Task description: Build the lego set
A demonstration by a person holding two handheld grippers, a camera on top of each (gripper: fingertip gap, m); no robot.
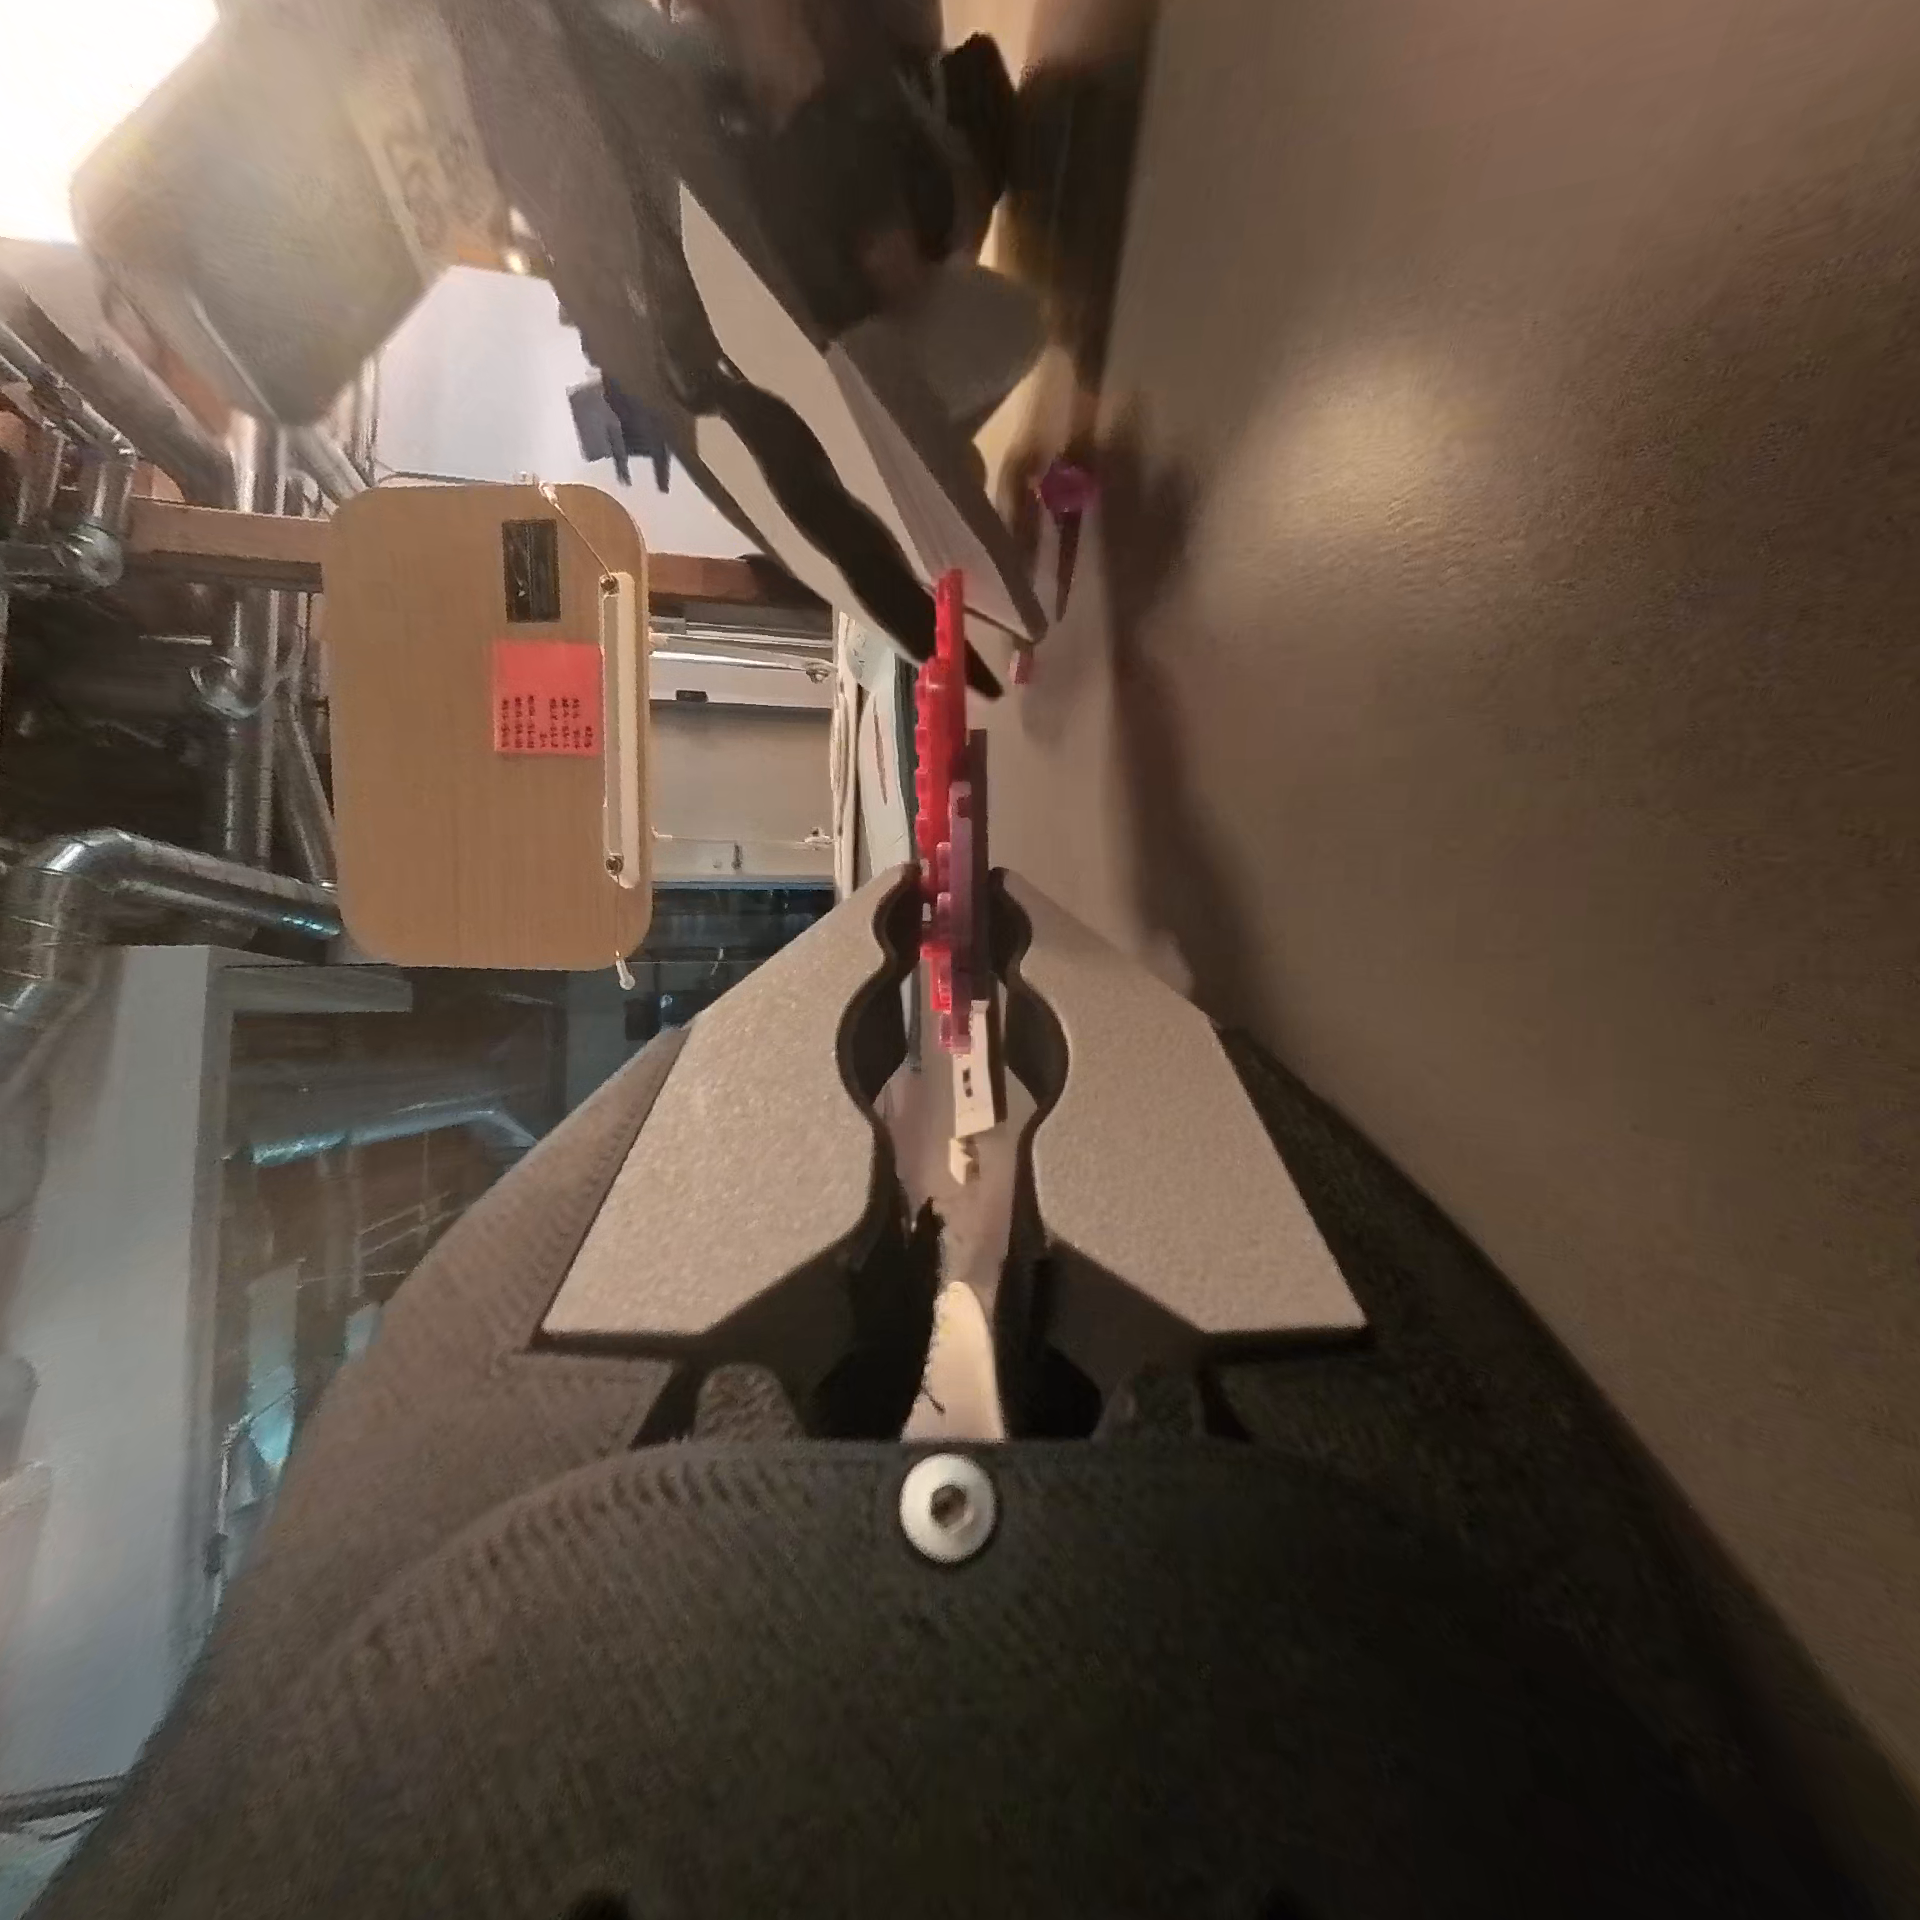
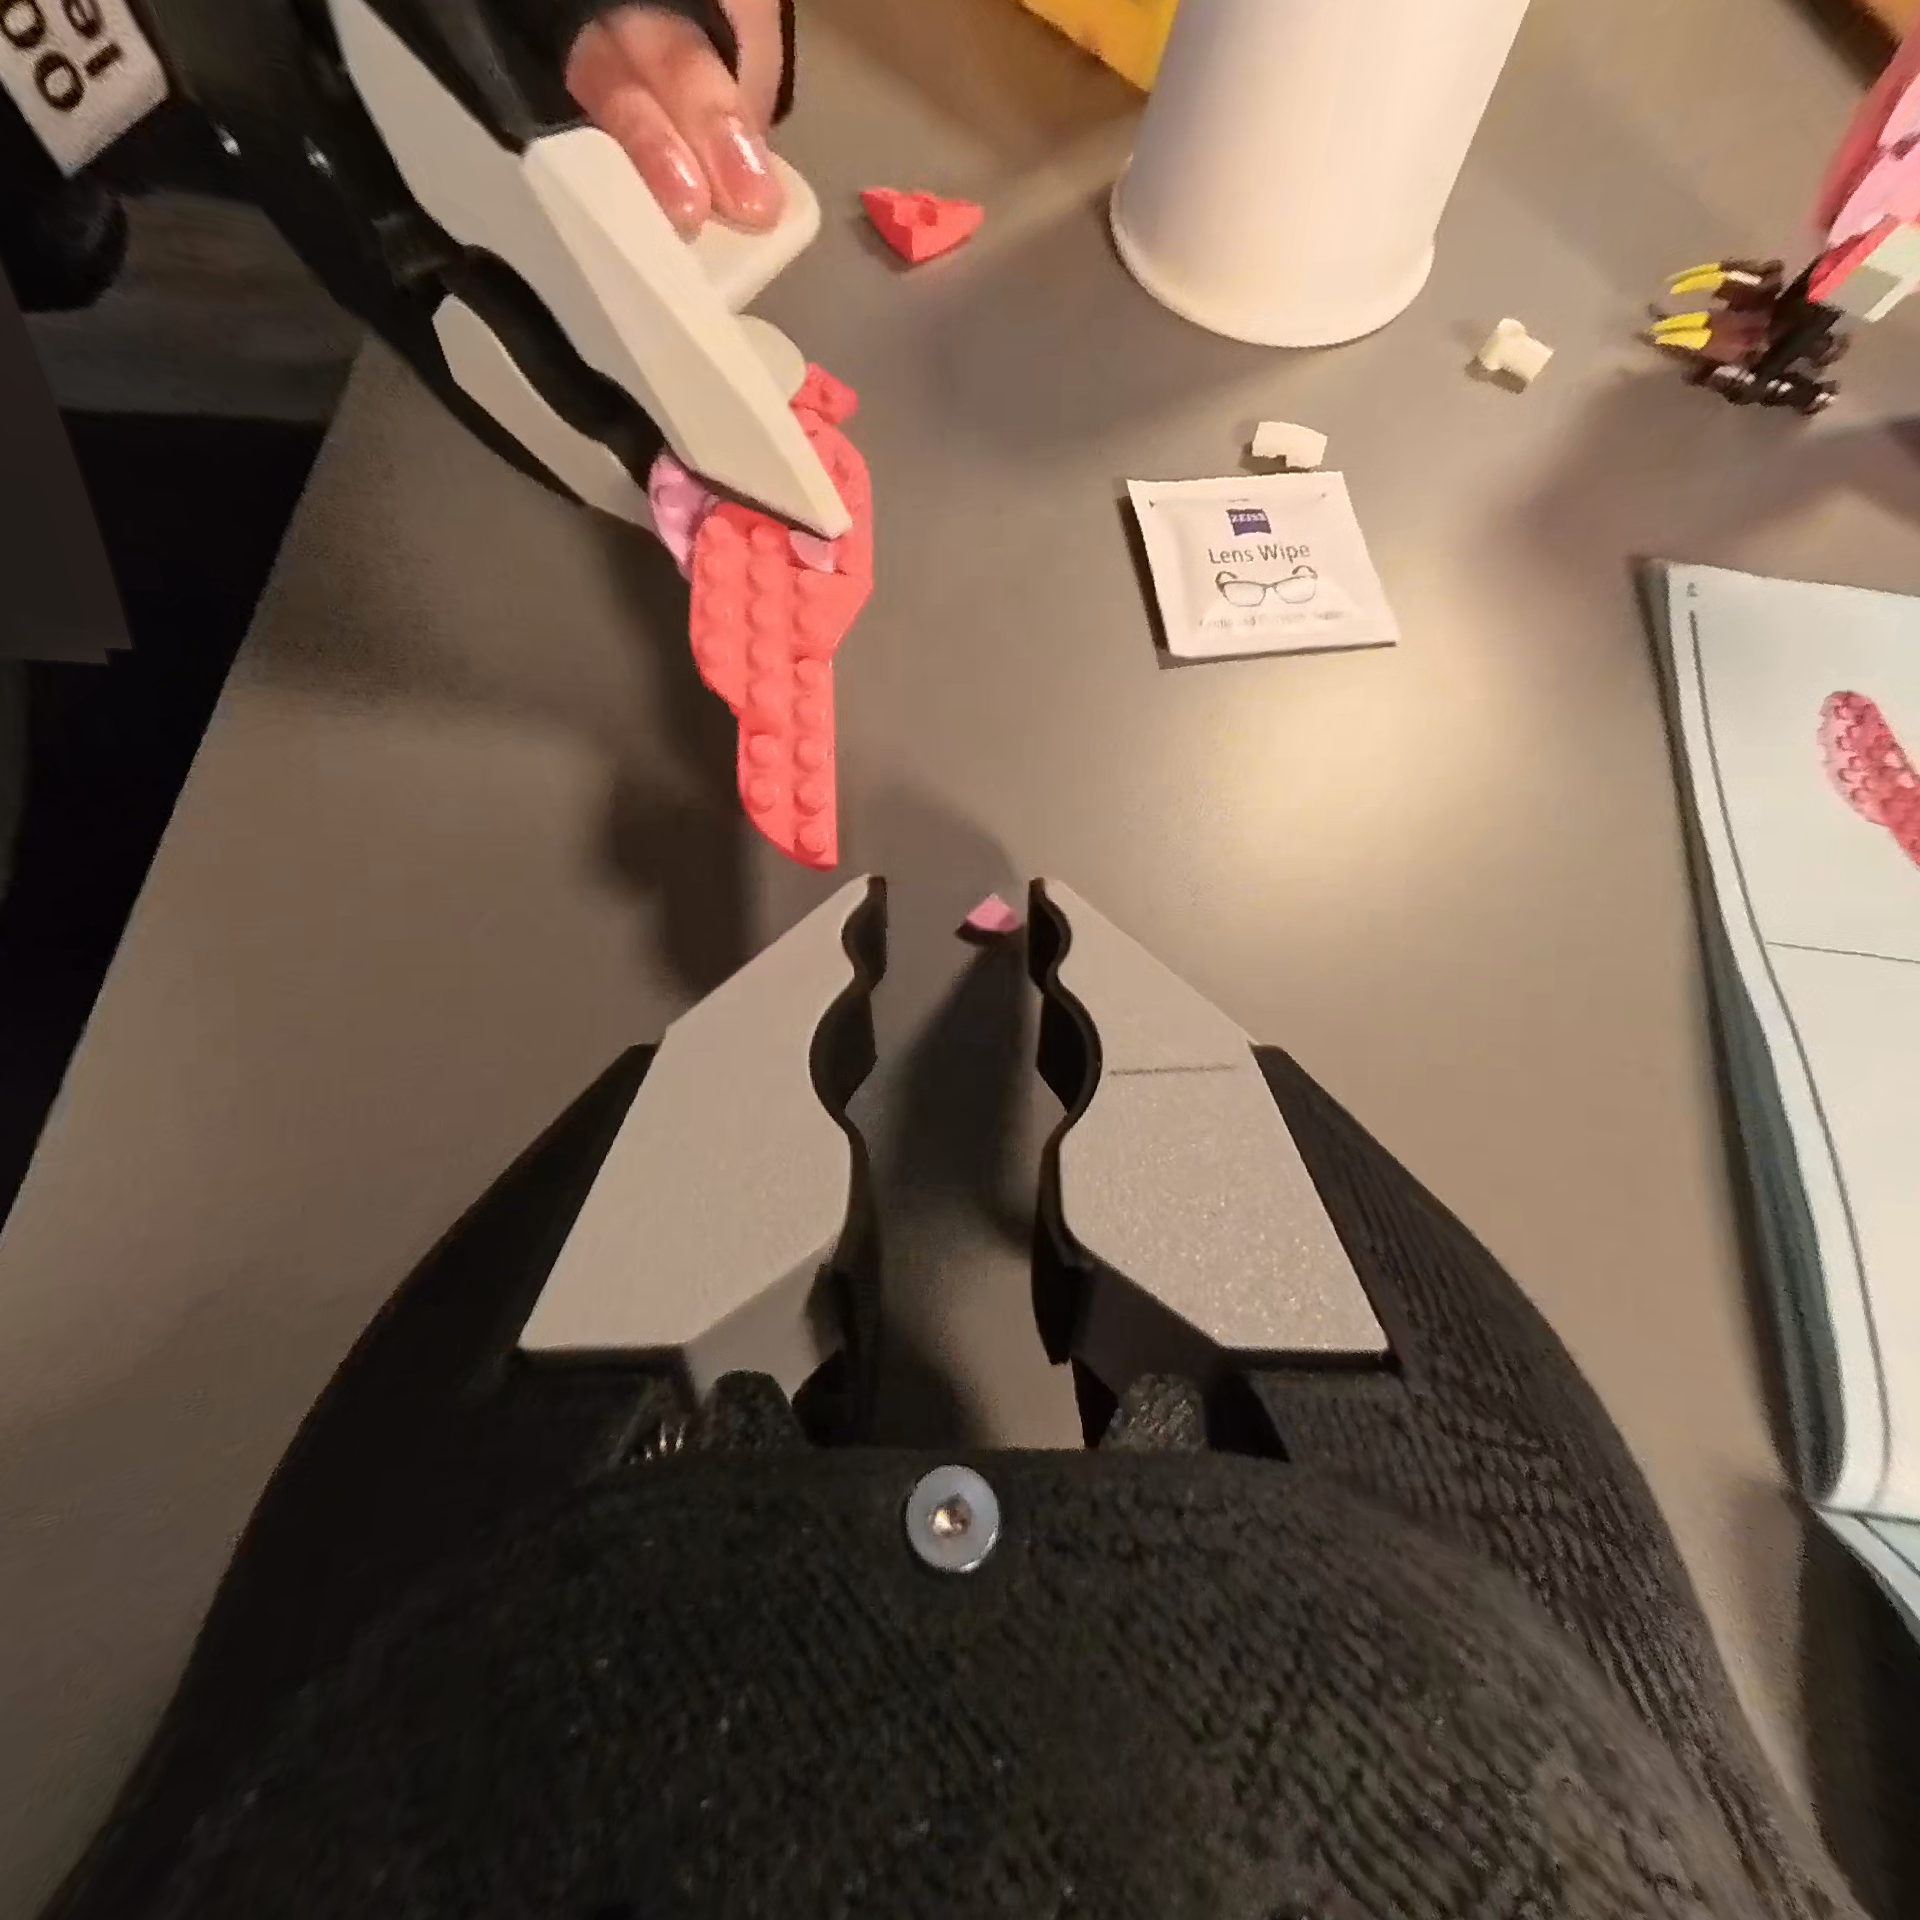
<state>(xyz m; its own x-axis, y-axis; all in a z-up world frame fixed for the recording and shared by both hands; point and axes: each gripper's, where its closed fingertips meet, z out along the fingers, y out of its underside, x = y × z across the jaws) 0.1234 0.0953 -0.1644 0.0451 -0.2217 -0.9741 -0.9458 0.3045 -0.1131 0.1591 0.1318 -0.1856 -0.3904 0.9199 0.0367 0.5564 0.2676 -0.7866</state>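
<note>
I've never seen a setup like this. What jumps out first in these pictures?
A coral-red studded brick assembly stands out, clamped in the left tongs and held above the grey table. The right tongs stand open over a tiny pink piece by their tips. Farther back stands a white cup, with a lens-wipe packet nearby.
</note>
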